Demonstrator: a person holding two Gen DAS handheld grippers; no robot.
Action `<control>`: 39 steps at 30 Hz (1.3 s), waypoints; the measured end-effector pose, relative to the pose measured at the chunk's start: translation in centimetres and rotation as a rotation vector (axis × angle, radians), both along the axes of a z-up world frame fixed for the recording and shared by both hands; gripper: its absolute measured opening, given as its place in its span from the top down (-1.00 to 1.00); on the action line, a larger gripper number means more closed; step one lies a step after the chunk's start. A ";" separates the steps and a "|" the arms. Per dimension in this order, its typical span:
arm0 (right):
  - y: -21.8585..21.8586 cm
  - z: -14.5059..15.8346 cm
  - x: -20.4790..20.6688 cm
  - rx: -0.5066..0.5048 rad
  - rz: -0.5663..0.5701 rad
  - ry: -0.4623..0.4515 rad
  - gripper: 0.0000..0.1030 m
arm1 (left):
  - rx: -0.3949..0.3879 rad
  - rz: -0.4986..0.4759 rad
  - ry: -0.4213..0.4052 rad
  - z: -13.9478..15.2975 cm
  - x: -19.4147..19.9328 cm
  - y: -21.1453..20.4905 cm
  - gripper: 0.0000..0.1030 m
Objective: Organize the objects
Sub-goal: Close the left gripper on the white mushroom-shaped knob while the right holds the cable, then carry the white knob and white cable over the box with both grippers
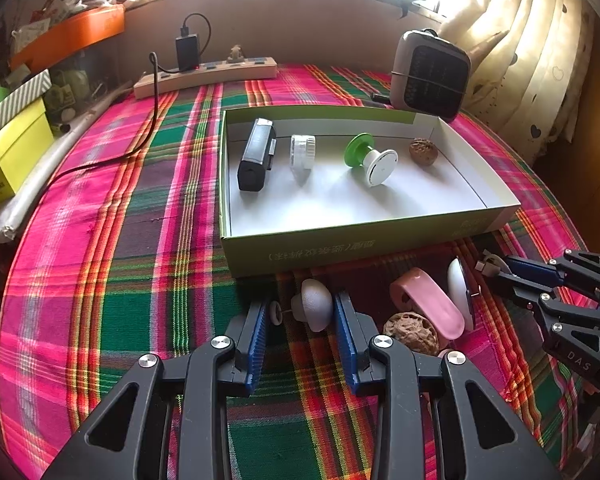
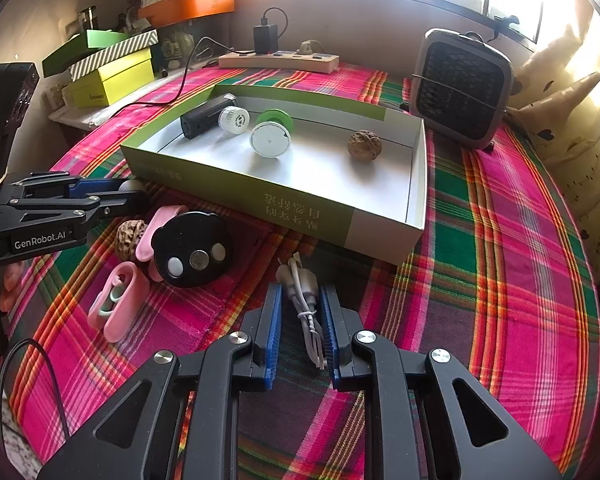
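My left gripper [image 1: 302, 312] is shut on a white mushroom-shaped knob [image 1: 314, 304] that rests on the plaid cloth just in front of the green box [image 1: 340, 248]. My right gripper [image 2: 300, 304] is shut on a bundled white cable [image 2: 304, 288], also low on the cloth near the box's front wall [image 2: 260, 196]. Inside the box lie a black device [image 1: 256, 156], a white cap [image 1: 302, 152], a green-and-white spool [image 1: 370, 160] and a walnut [image 1: 423, 152]. Between the grippers sit a loose walnut [image 2: 129, 236], a pink curved piece [image 2: 156, 224] and a black round gadget [image 2: 192, 248].
A pink case [image 2: 120, 300] lies at the near left. A small heater [image 2: 460, 88] stands behind the box on the right, a power strip [image 2: 280, 60] with a charger at the back. Yellow and striped boxes [image 2: 108, 76] are stacked at the left; a curtain [image 1: 532, 60] hangs on the right.
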State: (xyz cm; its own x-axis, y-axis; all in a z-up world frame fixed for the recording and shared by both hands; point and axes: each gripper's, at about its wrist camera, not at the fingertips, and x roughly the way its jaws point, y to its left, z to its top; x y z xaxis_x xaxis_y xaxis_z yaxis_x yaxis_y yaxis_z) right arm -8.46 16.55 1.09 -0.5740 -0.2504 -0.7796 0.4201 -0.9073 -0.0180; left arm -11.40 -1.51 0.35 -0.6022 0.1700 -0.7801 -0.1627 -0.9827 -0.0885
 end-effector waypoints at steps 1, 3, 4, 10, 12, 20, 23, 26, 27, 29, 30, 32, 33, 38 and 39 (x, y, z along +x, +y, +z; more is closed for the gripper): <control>0.0 0.0 0.0 -0.001 -0.002 0.000 0.61 | -0.003 0.002 0.000 0.0 0.0 0.0 0.43; 0.0 0.0 0.0 -0.004 -0.005 -0.001 0.62 | -0.007 0.004 0.002 0.0 0.0 0.0 0.43; 0.0 0.0 0.0 -0.004 -0.008 -0.001 0.62 | -0.008 0.007 0.004 0.0 0.1 0.0 0.43; 0.1 0.1 0.2 -0.009 -0.016 0.004 0.65 | -0.015 0.015 0.016 0.2 0.3 -0.1 0.43; 0.1 0.2 0.3 -0.013 -0.016 0.005 0.67 | -0.013 0.015 0.020 0.3 0.3 -0.1 0.43; 0.1 0.2 0.3 -0.020 -0.020 0.006 0.67 | -0.015 0.011 0.031 0.6 0.5 -0.1 0.43; 0.1 0.4 0.4 -0.026 -0.025 0.009 0.67 | -0.017 0.009 0.037 0.7 0.7 0.0 0.43; 0.2 0.6 0.6 -0.032 -0.027 0.014 0.67 | -0.020 0.007 0.041 1.0 0.8 0.1 0.43; 0.3 0.6 0.7 -0.034 -0.027 0.016 0.67 | -0.021 0.007 0.042 1.0 0.9 0.1 0.43; 0.3 0.9 0.7 -0.038 -0.029 0.021 0.67 | -0.020 0.005 0.045 1.2 1.0 0.2 0.43; 0.3 1.0 0.8 -0.041 -0.031 0.024 0.67 | -0.019 0.005 0.048 1.3 1.0 0.2 0.43; 0.4 1.2 0.8 -0.044 -0.033 0.030 0.67 | -0.020 0.003 0.053 1.5 1.0 0.2 0.43; 0.4 1.3 0.8 -0.045 -0.033 0.033 0.67 | -0.020 0.003 0.055 1.6 1.1 0.2 0.43; 0.4 1.9 1.0 -0.054 -0.034 0.045 0.67 | -0.020 -0.003 0.067 2.1 1.2 0.4 0.43; 0.4 2.1 1.0 -0.059 -0.033 0.049 0.67 | -0.019 -0.005 0.069 2.3 1.2 0.4 0.43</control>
State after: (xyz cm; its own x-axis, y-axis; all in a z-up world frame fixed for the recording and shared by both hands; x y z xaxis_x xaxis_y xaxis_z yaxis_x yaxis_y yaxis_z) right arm -7.47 16.98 3.14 -0.6198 -0.2754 -0.7349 0.3896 -0.9208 0.0165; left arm -10.23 -1.07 2.61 -0.6541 0.1587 -0.7396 -0.1724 -0.9833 -0.0585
